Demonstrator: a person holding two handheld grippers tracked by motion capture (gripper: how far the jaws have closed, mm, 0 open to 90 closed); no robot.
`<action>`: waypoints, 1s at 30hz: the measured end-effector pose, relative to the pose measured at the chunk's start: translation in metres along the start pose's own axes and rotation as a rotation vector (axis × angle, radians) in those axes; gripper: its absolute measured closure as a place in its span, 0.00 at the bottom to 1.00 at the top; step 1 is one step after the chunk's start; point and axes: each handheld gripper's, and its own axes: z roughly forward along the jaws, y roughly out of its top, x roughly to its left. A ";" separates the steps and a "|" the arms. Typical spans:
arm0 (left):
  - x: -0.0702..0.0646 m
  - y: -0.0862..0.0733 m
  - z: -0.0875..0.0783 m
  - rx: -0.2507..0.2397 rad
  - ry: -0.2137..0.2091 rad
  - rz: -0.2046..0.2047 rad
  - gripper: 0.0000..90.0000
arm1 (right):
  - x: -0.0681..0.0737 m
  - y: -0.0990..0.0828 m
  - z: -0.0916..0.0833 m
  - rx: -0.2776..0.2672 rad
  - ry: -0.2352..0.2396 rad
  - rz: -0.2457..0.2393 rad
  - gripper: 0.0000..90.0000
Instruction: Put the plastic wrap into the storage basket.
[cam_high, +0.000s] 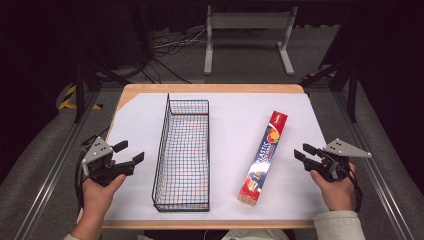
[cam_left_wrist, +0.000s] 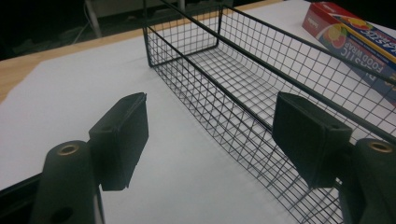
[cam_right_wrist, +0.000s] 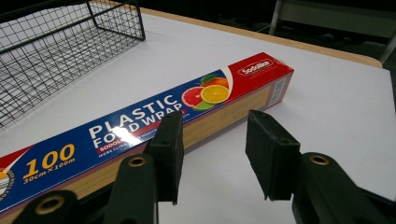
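A long red and blue box of plastic food wrap (cam_high: 263, 158) lies flat on the white table cover, right of centre. A long black wire basket (cam_high: 183, 155) stands empty to its left. My right gripper (cam_high: 301, 153) hovers just right of the box, jaws apart with nothing between them; in the right gripper view the box (cam_right_wrist: 140, 126) lies just beyond the right gripper (cam_right_wrist: 212, 154). My left gripper (cam_high: 129, 152) is held left of the basket, jaws wide with nothing in them. In the left gripper view the left gripper (cam_left_wrist: 210, 140) faces the basket's near wall (cam_left_wrist: 224, 107).
The white cover (cam_high: 230, 125) spreads over a wooden table (cam_high: 210, 88). Behind the table stand a grey metal frame (cam_high: 247, 37) and cables on the floor. Metal rails run along both sides.
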 end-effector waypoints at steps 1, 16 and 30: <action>0.000 0.000 0.000 0.004 -0.001 0.000 0.30 | 0.001 0.001 -0.001 -0.007 -0.024 -0.012 0.65; -0.006 0.006 0.000 0.005 -0.008 0.011 0.30 | 0.030 0.015 0.002 0.010 0.066 -0.045 0.73; -0.008 0.006 0.002 0.024 -0.013 0.013 0.29 | 0.082 0.034 0.017 0.026 0.256 -0.128 0.77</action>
